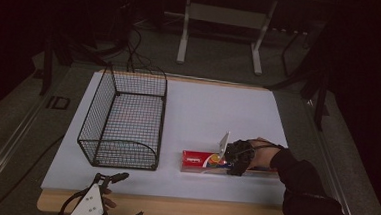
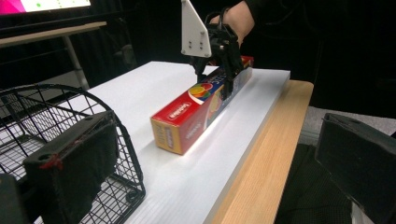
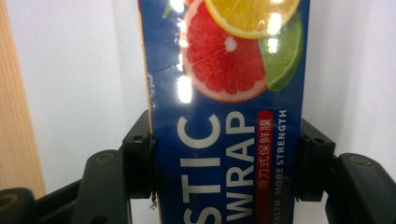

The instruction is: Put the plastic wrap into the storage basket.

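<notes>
A long red and blue plastic wrap box (image 1: 200, 160) lies flat on the white board (image 1: 203, 108), near its front right. My right gripper (image 1: 235, 161) comes down on the box's middle, a hand behind it. In the right gripper view both jaws press the box (image 3: 224, 135) from either side, so the right gripper (image 3: 224, 163) is shut on it. The left gripper view has the same box (image 2: 196, 109) with the right gripper (image 2: 215, 86) astride it. My left gripper (image 1: 132, 195) hovers open at the table's front left corner, nothing between its jaws.
A black wire basket (image 1: 98, 112) stands on the left of the board, its rounded end (image 2: 56, 88) close to my left gripper (image 2: 215, 186). A wooden table edge (image 2: 266, 154) runs along the front. Desk legs (image 1: 183, 37) stand on the floor behind.
</notes>
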Demonstrator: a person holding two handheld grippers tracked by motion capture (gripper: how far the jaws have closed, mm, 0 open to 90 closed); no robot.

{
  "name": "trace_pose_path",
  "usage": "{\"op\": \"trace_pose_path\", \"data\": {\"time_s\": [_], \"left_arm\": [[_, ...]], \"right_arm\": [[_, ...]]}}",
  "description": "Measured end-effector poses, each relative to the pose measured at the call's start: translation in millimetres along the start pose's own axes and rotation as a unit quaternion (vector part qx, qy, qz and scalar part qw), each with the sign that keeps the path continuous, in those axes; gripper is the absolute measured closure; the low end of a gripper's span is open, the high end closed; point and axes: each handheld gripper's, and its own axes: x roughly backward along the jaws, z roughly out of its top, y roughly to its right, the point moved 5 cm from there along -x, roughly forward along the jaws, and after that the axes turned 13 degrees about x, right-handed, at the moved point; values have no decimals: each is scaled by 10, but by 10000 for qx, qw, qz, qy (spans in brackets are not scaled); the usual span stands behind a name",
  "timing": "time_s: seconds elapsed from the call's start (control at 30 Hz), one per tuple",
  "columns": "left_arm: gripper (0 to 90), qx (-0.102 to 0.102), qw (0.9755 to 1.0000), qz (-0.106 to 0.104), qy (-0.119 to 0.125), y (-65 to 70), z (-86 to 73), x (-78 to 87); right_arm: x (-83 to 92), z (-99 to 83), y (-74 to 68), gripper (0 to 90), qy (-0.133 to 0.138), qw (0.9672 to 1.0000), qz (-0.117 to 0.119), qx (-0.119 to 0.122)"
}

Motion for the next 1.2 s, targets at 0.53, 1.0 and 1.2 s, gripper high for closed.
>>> {"op": "trace_pose_path", "data": {"time_s": [0.53,1.0,1.2], "left_arm": [[0,-58,10000,2,-12,23,7,-8],[0,-62,10000,1,-13,31,7,-20],[0,-76,10000,5,-17,33,7,-18]], "right_arm": [[557,122,152,397,713,9864,-577,-1366],[958,283,302,398,1235,9552,-1131,-2441],[1099,369,376,397,1471,9413,-1262,-2763]]}}
